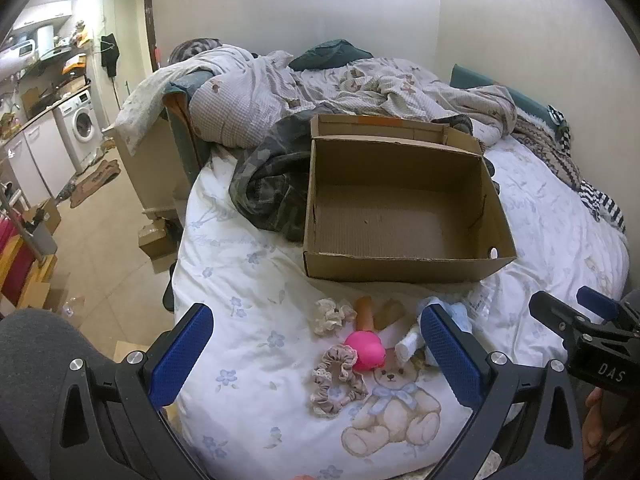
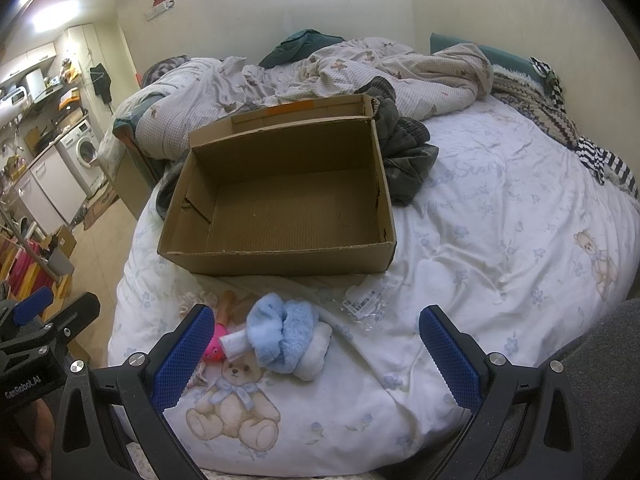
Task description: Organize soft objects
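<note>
An empty open cardboard box (image 1: 400, 216) (image 2: 280, 208) sits on the bed. In front of it lie small soft things: a pink squishy toy (image 1: 366, 350) (image 2: 214, 346), a beige scrunchie (image 1: 336, 380), a cream scrunchie (image 1: 332, 314), a fluffy blue-and-white sock bundle (image 2: 286, 338) (image 1: 440, 316) and a small white roll (image 1: 408, 346) (image 2: 234, 342). My left gripper (image 1: 316, 356) is open and empty just above the pink toy and scrunchies. My right gripper (image 2: 316, 354) is open and empty, with the blue bundle between its fingers' line, nearer the left finger (image 2: 180, 356).
A crumpled duvet (image 1: 320, 84) and dark clothes (image 1: 272, 188) lie behind and beside the box. A clear plastic wrapper with a barcode (image 2: 362, 306) lies right of the blue bundle. Striped clothes (image 2: 604, 160) are at the far right. The floor and kitchen units (image 1: 60, 148) are to the left.
</note>
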Demonstrator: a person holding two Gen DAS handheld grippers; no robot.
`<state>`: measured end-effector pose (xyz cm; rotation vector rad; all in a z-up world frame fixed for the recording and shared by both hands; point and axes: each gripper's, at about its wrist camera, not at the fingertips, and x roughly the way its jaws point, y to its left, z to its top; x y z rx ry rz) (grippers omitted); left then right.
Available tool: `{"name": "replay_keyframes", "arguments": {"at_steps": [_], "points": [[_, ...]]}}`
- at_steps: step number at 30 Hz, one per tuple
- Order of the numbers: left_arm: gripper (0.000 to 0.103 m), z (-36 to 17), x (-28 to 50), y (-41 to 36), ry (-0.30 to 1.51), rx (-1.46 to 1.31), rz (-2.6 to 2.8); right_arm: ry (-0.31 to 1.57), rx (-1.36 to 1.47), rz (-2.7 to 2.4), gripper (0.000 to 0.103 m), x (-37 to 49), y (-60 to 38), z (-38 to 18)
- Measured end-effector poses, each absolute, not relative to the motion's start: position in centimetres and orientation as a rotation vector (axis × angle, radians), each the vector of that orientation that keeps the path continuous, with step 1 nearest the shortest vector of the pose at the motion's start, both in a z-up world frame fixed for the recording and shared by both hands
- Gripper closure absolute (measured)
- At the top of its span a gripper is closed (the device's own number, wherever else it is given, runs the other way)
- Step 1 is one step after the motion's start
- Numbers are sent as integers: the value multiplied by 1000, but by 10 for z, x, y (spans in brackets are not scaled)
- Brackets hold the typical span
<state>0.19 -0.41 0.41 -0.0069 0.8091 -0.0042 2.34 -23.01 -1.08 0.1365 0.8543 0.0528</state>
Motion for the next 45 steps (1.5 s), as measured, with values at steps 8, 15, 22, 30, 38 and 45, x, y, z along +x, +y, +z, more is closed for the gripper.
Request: {"name": "replay_keyframes", "arguments": {"at_steps": [8, 15, 22, 30, 38, 45], "points": [[0, 4, 1, -5, 806, 7, -9, 854, 133, 50, 0, 23, -230, -12], [0, 4, 1, -6, 806, 7, -9, 855, 133, 49, 0, 24, -232, -11], [0, 4, 1, -6, 805, 6, -9, 857, 130, 51, 0, 24, -227, -12], [0, 4, 1, -6, 805, 6, -9, 859, 128, 51, 0, 24, -227, -12], [0, 4, 1, -6, 805, 6, -7, 861, 125, 52, 0, 25, -225, -12], [0, -4, 18, 3, 898, -60, 2, 919, 200, 126, 0, 44, -231, -1]]}}
